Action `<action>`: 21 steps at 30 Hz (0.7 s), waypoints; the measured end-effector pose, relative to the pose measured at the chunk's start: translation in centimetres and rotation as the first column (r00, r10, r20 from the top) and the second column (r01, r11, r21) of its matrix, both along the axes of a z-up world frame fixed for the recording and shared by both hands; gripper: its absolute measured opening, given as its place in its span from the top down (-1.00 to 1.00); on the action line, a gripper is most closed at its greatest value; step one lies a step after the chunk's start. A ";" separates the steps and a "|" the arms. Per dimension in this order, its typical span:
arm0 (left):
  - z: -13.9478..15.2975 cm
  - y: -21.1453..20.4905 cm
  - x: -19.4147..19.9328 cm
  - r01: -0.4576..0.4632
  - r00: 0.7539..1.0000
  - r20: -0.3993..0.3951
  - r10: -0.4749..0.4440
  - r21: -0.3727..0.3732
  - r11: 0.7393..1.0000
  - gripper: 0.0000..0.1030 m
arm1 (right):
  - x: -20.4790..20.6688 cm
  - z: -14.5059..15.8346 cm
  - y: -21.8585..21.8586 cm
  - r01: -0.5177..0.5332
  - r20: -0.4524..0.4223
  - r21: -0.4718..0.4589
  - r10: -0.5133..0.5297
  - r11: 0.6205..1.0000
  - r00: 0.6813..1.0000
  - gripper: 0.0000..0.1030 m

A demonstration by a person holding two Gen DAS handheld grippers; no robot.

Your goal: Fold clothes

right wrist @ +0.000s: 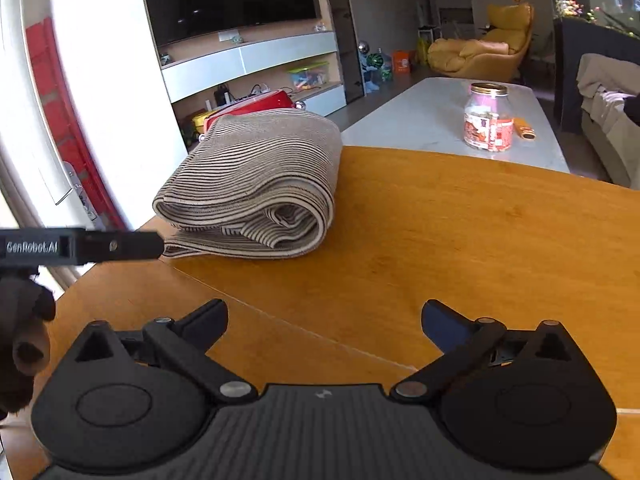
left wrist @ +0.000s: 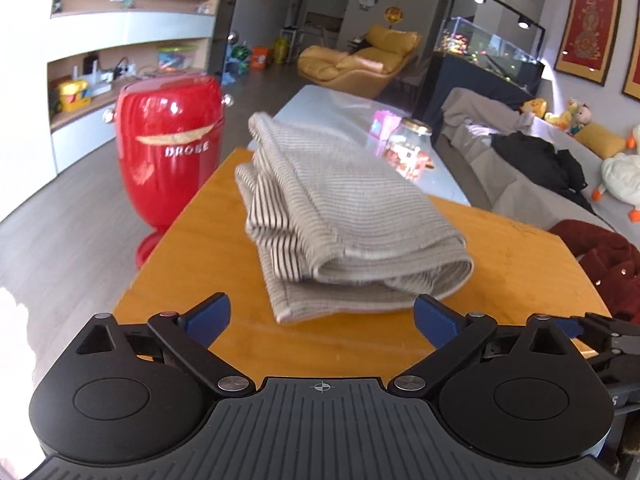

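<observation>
Left gripper (left wrist: 322,318) fingers spread wide, holding nothing, just short of the folded striped garment (left wrist: 340,216). Right gripper (right wrist: 324,320) likewise wide apart, nothing held, garment well ahead to its left. Garment: beige with thin dark stripes, folded in stacked layers, lying on the orange wood worktop (right wrist: 460,240). Beyond the garment: red barrel stool (left wrist: 170,148), white table (right wrist: 432,120) with a jar (right wrist: 488,122), yellow armchair (left wrist: 360,60).
</observation>
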State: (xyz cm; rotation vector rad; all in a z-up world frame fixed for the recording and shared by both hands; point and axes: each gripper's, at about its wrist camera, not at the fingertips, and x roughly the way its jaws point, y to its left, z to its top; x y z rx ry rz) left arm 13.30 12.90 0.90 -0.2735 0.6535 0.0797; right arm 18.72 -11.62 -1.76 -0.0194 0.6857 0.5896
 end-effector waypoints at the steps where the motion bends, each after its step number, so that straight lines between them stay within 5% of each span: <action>1: -0.6 -0.5 -0.8 -0.017 1.000 -0.022 0.017 -0.004 1.000 -1.00 | -0.5 0.0 -0.2 0.025 0.003 -0.015 -0.025 1.000 1.000 -1.00; 3: -1.7 -1.6 -1.9 -0.046 0.997 -0.059 0.047 0.026 0.999 -1.00 | -0.9 -0.3 -0.8 0.062 -0.003 -0.049 -0.062 0.997 0.998 -1.00; 8: -2.6 -5.0 -3.5 -0.083 0.991 -0.080 0.104 0.236 0.968 -1.00 | -0.8 -0.6 -0.9 0.090 -0.005 -0.086 -0.091 0.992 0.996 -1.00; 13: -2.4 -4.8 -3.6 -0.088 0.991 -0.078 0.107 0.218 0.972 -1.00 | -0.2 -0.9 0.8 0.088 0.024 -0.189 -0.085 0.978 0.996 -1.00; 21: -2.4 -4.7 -2.9 -0.099 0.990 -0.077 0.118 0.219 0.971 -1.00 | -0.2 -0.9 0.5 0.085 0.025 -0.180 -0.082 0.980 0.996 -1.00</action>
